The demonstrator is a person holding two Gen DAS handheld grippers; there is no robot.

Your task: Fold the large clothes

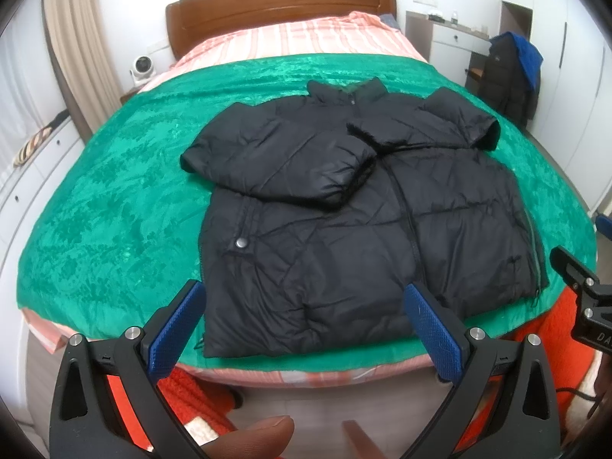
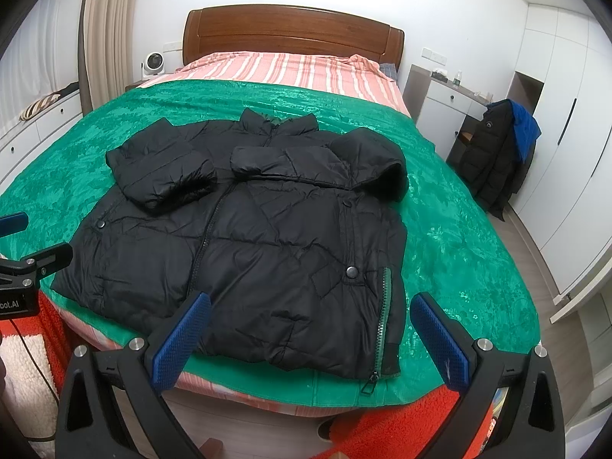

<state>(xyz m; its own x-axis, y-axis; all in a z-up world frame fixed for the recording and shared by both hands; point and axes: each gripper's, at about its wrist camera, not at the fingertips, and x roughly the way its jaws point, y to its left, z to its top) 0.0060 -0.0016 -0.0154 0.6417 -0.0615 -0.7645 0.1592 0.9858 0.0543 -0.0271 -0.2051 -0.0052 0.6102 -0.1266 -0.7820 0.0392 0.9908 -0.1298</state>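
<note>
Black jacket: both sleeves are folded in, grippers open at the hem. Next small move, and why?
Probably lower both grippers onto the hem and pinch it. The black jacket lies flat on the green blanket, sleeves already across the chest, so the bottom-up fold seems next. The left gripper and right gripper hang open above the hem's two ends, gripping nothing.

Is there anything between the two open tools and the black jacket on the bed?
Nothing visible. The left tool and right tool hang open above the near hem of the black jacket, which lies on the green blanket.

black tongs (image 1: 304, 315), blue textured pads (image 1: 434, 334), silver screws
</note>
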